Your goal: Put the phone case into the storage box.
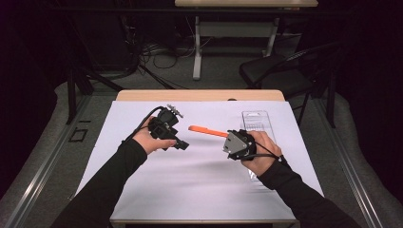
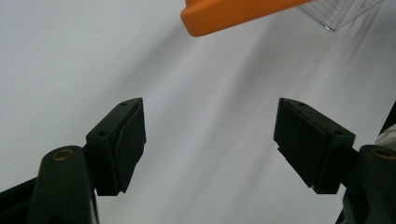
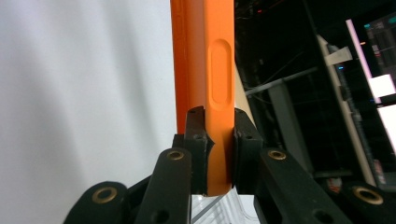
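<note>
While right gripper [image 3: 218, 154] clamps orange phone case [image 3: 203, 70] edge-on above white mat [image 1: 199, 166], left gripper [image 2: 210, 140] waits alongside, jaws apart, empty; handover likely next, case tip ahead of left jaws.

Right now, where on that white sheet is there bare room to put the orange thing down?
The near half of the white sheet, between the two forearms, is bare; so is the far strip behind the left gripper. It is crowded at the right, where the right gripper holds the orange case beside the clear plastic tray.
</note>
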A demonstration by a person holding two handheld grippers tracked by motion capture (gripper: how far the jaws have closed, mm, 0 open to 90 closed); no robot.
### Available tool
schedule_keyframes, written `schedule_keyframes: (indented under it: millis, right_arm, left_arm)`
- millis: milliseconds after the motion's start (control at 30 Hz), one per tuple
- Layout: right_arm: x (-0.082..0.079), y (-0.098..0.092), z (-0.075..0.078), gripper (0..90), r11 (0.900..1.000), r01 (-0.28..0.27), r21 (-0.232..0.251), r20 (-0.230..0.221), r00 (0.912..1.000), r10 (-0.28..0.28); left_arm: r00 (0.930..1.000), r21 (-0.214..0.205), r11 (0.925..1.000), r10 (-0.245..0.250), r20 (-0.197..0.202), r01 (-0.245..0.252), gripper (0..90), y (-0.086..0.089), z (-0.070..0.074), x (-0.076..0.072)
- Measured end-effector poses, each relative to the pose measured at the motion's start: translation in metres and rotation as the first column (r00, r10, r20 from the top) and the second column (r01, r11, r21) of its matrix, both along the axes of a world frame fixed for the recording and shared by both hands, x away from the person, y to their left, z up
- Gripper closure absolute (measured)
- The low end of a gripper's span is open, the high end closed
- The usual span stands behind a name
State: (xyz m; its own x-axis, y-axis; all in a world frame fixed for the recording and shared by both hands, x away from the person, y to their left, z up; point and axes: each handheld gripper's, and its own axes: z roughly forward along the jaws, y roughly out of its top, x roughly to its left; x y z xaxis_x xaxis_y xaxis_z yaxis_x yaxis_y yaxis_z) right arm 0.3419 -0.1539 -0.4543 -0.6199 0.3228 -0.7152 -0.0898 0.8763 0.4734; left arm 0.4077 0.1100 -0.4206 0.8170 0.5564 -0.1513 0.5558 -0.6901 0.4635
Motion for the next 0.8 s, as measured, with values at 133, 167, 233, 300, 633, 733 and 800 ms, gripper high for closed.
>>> schedule_keyframes:
  millis: [133, 167, 233, 300, 633, 733, 800]
  right_arm:
    - [0.007, 0.002, 0.009, 80.7, 1.0, 0.002, -0.002, -0.062, 0.9981, -0.002]
    - [0.009, 0.002, 0.01, 80.7, 1.0, 0.002, 0.002, -0.068, 0.9977, -0.002]
    - [0.013, 0.002, 0.014, 80.7, 1.0, 0.001, 0.005, -0.101, 0.9949, 0.0]
    - [0.018, 0.001, 0.016, 80.7, 0.9998, -0.003, 0.022, -0.129, 0.9916, 0.005]
    - [0.034, -0.004, 0.026, 80.8, 0.9865, 0.032, 0.16, -0.295, 0.9555, 0.017]
    - [0.038, -0.007, 0.028, 80.8, 0.9774, 0.046, 0.206, -0.349, 0.9368, 0.029]
    - [0.04, -0.008, 0.028, 80.8, 0.9701, 0.055, 0.237, -0.375, 0.9264, 0.039]
  left_arm:
    - [0.9999, -0.011, 0.9999, 0.011, 0.007, -0.011, 25.5, 0.002, 0.001, 0.0]
    - [0.9999, -0.014, 0.9998, 0.012, 0.01, -0.012, 25.5, 0.003, 0.001, 0.001]
    - [0.9997, -0.014, 0.9997, 0.02, 0.014, -0.02, 25.7, 0.004, 0.002, 0.001]
    - [0.9995, -0.019, 0.9995, 0.027, 0.014, -0.027, 25.7, 0.006, 0.002, 0.002]
    - [0.9984, -0.034, 0.998, 0.055, 0.017, -0.054, 26.5, 0.011, 0.001, 0.005]
    - [0.9982, -0.039, 0.9976, 0.058, 0.018, -0.057, 27.0, 0.011, 0.001, 0.006]
    - [0.9981, -0.045, 0.9972, 0.06, 0.017, -0.059, 27.3, 0.011, 0.0, 0.006]
